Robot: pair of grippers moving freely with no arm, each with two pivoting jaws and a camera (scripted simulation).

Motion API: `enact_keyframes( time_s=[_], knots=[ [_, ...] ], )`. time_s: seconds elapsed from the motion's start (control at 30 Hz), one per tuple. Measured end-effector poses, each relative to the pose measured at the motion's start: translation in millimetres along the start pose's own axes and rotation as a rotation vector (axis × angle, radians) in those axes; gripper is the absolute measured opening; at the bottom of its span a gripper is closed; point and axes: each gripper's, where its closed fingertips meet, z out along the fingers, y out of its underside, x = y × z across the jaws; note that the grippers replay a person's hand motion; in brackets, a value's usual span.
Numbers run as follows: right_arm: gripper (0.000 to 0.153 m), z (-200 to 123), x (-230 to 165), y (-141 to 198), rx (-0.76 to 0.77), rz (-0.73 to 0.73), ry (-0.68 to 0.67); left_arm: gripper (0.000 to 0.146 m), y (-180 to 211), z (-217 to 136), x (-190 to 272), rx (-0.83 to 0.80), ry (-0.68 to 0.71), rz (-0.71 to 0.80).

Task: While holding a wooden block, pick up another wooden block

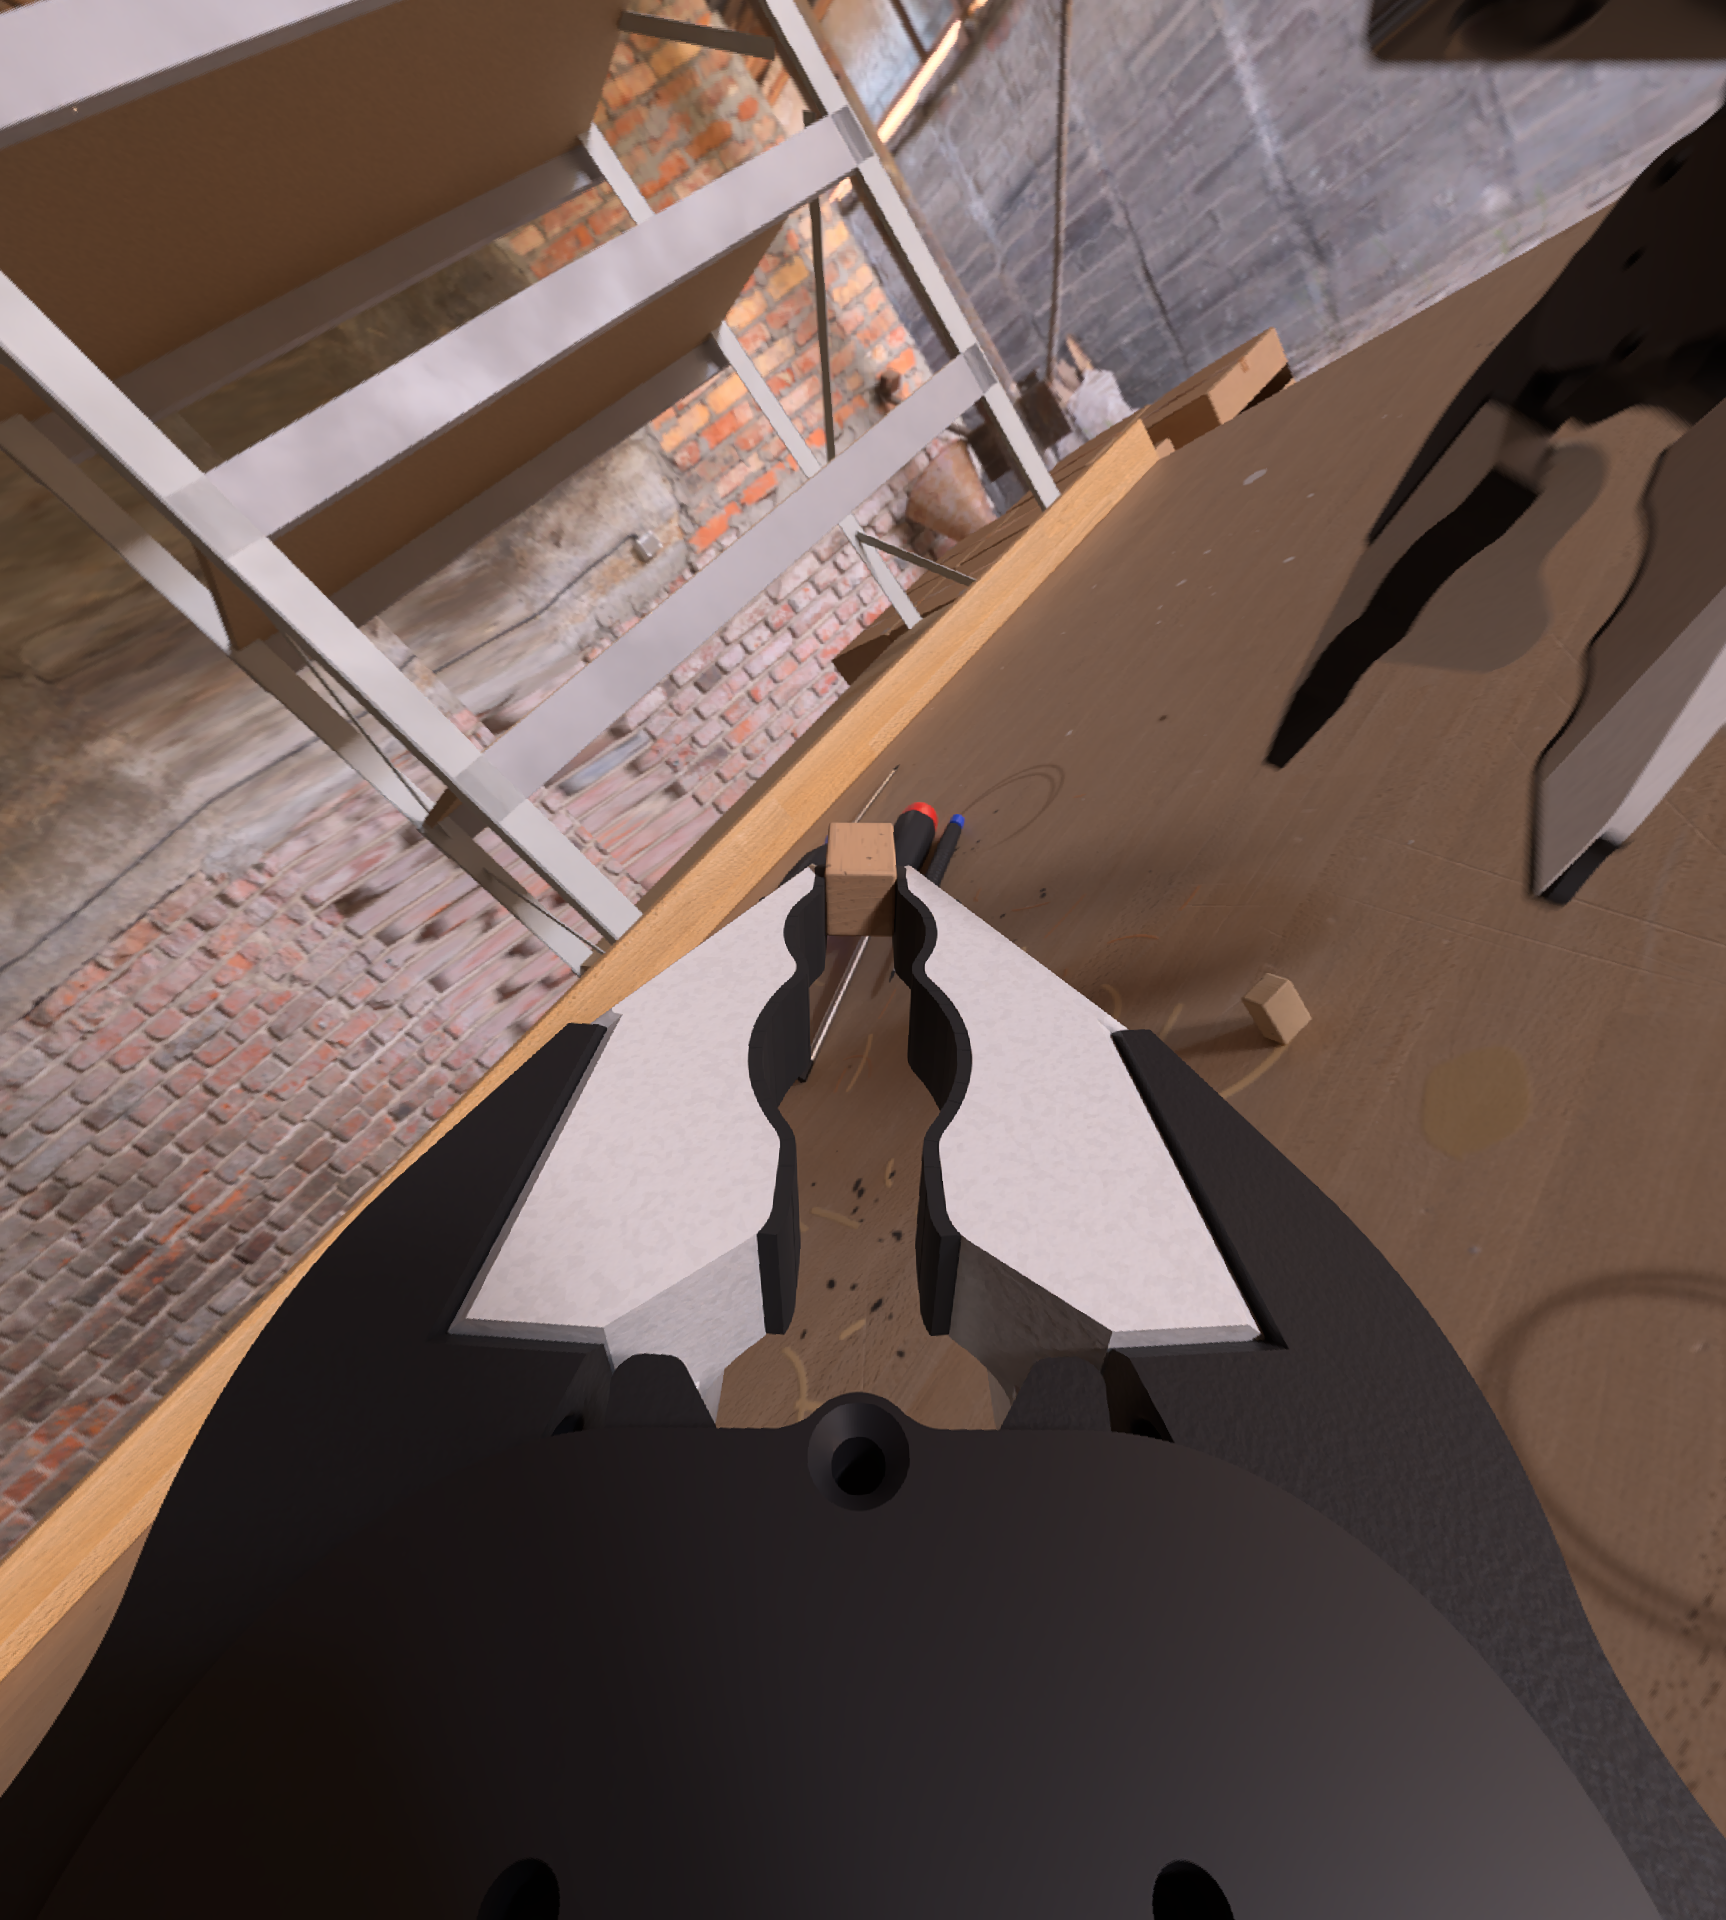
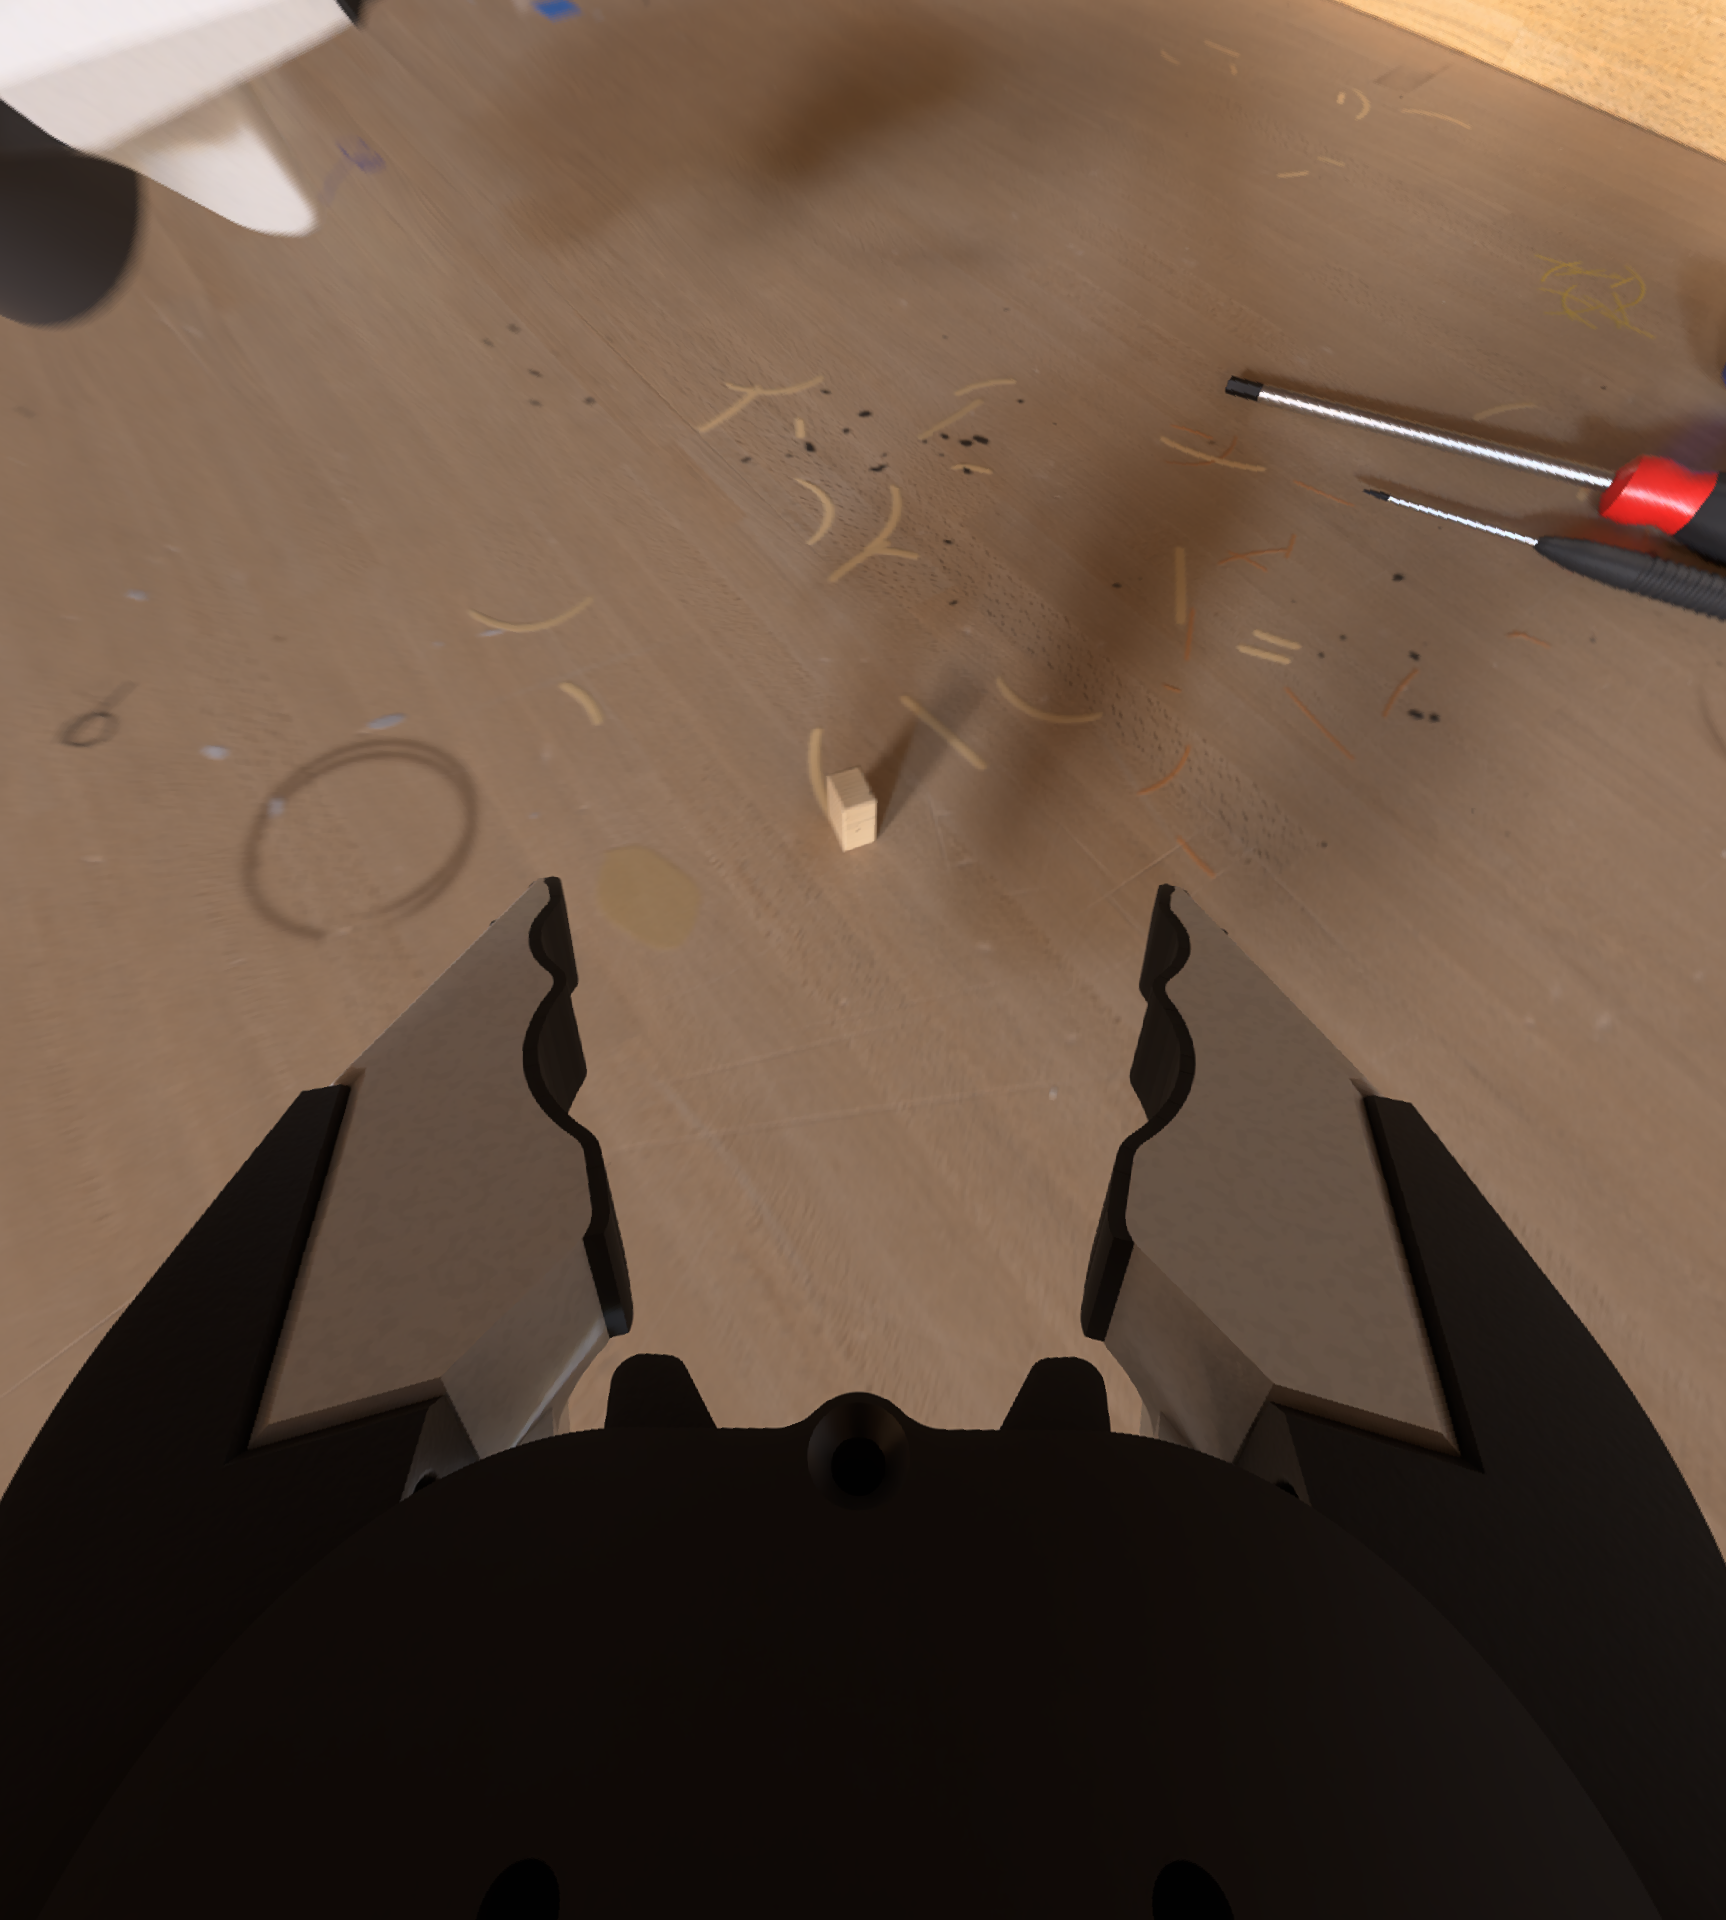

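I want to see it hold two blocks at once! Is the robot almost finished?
About halfway. Done: the left gripper is shut on one wooden block, held up off the workbench. In hand: the right gripper is open and pointed at the second wooden block, which sits on the bench, not yet touched. Left: go down around that block, close, and lift it while the left one keeps its grip.
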Motion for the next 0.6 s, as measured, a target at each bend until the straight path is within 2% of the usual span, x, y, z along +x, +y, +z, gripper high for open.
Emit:
enact_keyframes(
  time_s=[0.1,0.2,0.37,0.43,0.53,0.6],
  knots=[
    [0.113,20.6,5.5,-7.7,-0.029,-0.061,0.018,0.011,-0.7,1.5,1.5,0.000,0.010,0.001],
    [0.114,26.7,16.0,-24.5,-0.017,-0.130,-0.012,0.011,1.3,-1.1,-9.4,-0.027,-0.054,0.021],
    [0.121,30.5,42.1,-23.8,-0.253,-0.303,-0.007,0.011,2.5,-9.1,-30.9,-0.036,-0.132,-0.003],
    [0.122,35.3,49.4,-21.1,-0.330,-0.233,-0.057,0.011,4.2,-10.8,-32.4,-0.042,-0.138,0.006],
    [0.131,42.2,40.2,-10.2,-0.419,-0.036,-0.243,0.011,6.1,-10.5,-29.3,-0.053,-0.126,0.016],
    [0.135,48.3,35.9,-1.1,-0.434,-0.035,-0.267,0.011,7.1,-10.2,-26.8,-0.061,-0.117,0.029]
  ],
)
